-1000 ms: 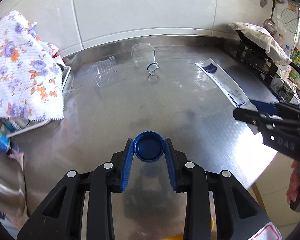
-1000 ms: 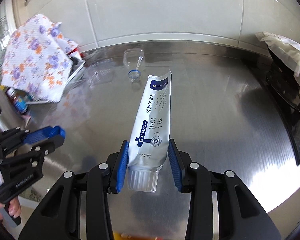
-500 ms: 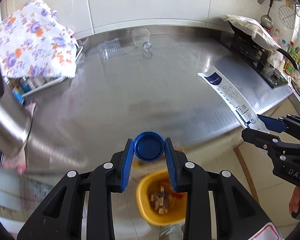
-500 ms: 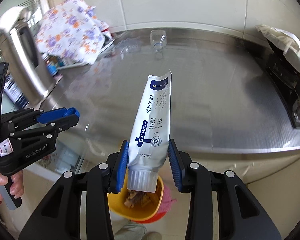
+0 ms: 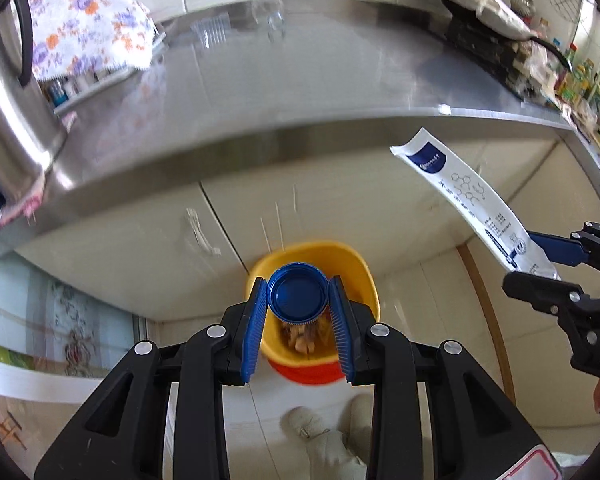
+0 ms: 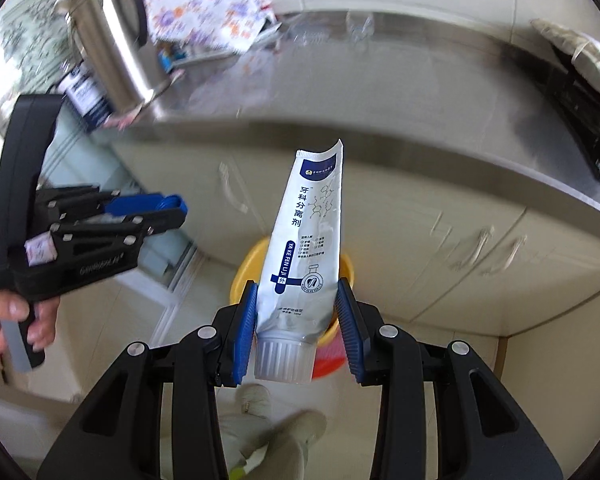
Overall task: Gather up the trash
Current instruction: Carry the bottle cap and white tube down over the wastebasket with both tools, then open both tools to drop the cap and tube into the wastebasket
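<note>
The steel tabletop (image 5: 300, 80) runs across the top of your view, with cream cabinet doors (image 5: 140, 240) under its front edge. At its left end stand a steel kettle (image 6: 116, 40) and a flowered cloth (image 5: 88, 28); far back lies a clear plastic bottle (image 5: 274, 22), blurred.

On the floor in front of the cabinets sits the yellow bin (image 5: 360, 272), with scraps inside it. Both of your tools hang above it, clear of the tabletop.

Your right hand-held gripper (image 6: 296, 320) pinches a white tube (image 6: 308, 240) near its ribbed cap, blue pads pressed on either side of the tube's body. The tube points up and away from you, its crimped end the farthest part, and its cap end lines up over the bin.

Your left hand-held gripper (image 5: 298, 300) pinches a blue bottle cap (image 5: 298, 294) between its pads, the open hollow side facing the camera. The cap sits right above the bin's mouth.
</note>
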The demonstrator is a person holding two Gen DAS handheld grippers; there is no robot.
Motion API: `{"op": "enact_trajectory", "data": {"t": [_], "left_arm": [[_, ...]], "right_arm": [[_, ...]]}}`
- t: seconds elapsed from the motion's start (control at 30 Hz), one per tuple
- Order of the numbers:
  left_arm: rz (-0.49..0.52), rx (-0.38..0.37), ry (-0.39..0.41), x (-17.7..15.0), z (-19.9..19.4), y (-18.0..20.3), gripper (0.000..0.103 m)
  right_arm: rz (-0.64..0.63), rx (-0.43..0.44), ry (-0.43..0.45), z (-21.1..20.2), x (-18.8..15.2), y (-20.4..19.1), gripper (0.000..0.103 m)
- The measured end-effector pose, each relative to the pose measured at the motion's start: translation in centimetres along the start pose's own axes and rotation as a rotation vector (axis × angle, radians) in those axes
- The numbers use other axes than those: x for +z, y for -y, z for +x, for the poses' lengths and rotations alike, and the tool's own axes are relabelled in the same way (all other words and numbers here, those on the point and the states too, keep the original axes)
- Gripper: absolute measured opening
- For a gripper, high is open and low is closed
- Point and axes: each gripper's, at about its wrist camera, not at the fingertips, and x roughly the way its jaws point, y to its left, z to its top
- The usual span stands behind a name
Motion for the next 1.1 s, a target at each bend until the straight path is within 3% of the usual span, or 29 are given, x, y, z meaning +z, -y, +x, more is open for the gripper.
{"op": "enact_trajectory", "data": {"t": [0.27, 0.53, 0.9, 1.1], "left_arm": [[0.019, -0.033, -0.118, -3.5, 4.4, -0.8, 0.031], [0.057, -0.076, -0.208, -5.2, 11.4, -1.4, 0.031], [0.143, -0.118, -0.360, -6.6, 21.8, -1.6, 0.031], [0.187, -0.119, -0.401, -6.4, 25.5, -1.8, 0.031]], "right_arm": [[0.011, 0.054, -0.115, 3.2, -3.9, 0.0, 0.040], [0.034, 0.101, -0.252, 9.7, -5.5, 0.1, 0.040], [0.005, 0.126, -0.467, 20.7, -5.1, 2.2, 0.040], [-0.047, 0.117, -0.503, 25.4, -4.0, 3.0, 0.040]]}}
